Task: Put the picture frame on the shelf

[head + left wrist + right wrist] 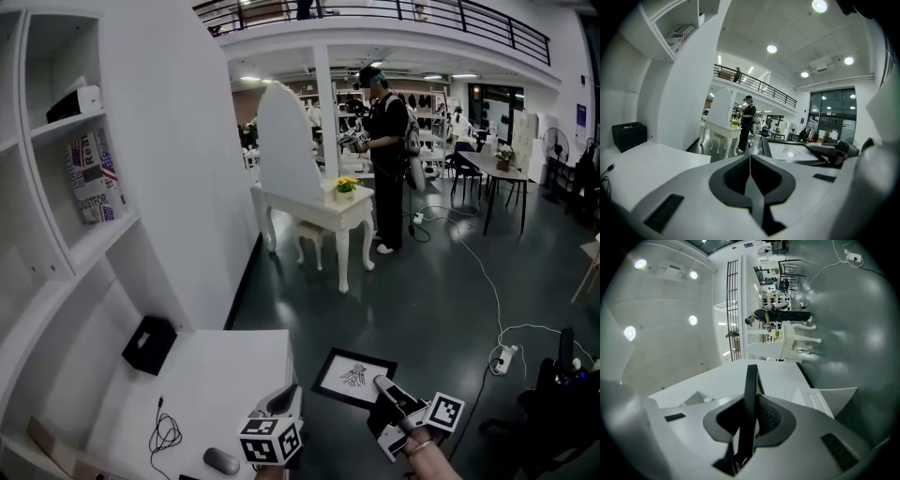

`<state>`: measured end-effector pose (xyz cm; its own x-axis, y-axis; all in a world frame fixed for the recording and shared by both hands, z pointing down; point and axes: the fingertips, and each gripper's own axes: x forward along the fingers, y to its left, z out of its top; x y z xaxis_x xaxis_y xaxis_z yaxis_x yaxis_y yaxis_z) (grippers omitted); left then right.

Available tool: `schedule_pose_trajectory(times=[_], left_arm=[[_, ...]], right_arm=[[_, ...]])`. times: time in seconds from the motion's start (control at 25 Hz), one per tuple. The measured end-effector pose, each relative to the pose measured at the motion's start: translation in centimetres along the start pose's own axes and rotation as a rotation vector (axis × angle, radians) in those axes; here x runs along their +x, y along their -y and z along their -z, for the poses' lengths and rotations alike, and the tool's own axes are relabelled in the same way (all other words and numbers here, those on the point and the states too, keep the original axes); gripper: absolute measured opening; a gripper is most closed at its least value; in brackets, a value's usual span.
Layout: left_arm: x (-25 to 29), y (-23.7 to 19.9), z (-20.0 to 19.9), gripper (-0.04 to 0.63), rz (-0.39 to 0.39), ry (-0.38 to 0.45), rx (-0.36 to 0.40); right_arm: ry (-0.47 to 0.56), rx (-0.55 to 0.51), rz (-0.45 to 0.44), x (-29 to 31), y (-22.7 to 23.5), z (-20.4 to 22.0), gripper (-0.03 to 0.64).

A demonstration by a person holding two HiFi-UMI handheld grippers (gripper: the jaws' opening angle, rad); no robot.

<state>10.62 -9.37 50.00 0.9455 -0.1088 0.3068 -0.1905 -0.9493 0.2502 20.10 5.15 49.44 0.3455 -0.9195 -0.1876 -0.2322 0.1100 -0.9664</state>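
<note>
A black picture frame (354,377) with a pale print is held low over the dark floor (422,291), just right of a white tabletop (225,375). The right tool (382,386) is clamped on the frame's thin edge, which is seen standing between its jaws in the right gripper view. The left tool (281,403) is held at the tabletop's near right corner with its jaws pressed together and nothing between them.

Between the frame and the white shelf unit (56,272) at the left lies the tabletop. A black tissue box (149,343) is set on it near the wall, a loose black cable (165,433) is coiled in front of that, and a grey computer mouse (221,460) is seen beside the left tool. One shelf is occupied by a leaning magazine (93,175), and a black and white box (73,101) is seen on the shelf above.

Farther back, a person (386,159) is seen standing beside a white dressing table (319,211) topped with yellow flowers (346,187). A power strip (506,358) with a white lead lies on the floor at the right. A railed balcony (450,19) runs above the room.
</note>
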Motion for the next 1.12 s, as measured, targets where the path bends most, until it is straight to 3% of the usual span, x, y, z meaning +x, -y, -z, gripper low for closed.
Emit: schedule_pose_trajectory(times=[0.44,0.72,1.12], left_arm=[[2.2,-4.5,-1.8,0.018,-0.083,0.021,-0.015],[4.2,-8.3,-3.9,0.018,-0.211,0.063,-0.044],[4.0,-14.2,-5.8,0.018,-0.455,0.117,-0.106]], right_arm=[[-0.060,0.029,-0.029,6.6,0.9,-1.0,0.055],[-0.186,0.059,-0.066,13.6,2.0,-2.0,0.055],[-0.421,0.114,-0.131,23.9,2.5,-0.6,0.055]])
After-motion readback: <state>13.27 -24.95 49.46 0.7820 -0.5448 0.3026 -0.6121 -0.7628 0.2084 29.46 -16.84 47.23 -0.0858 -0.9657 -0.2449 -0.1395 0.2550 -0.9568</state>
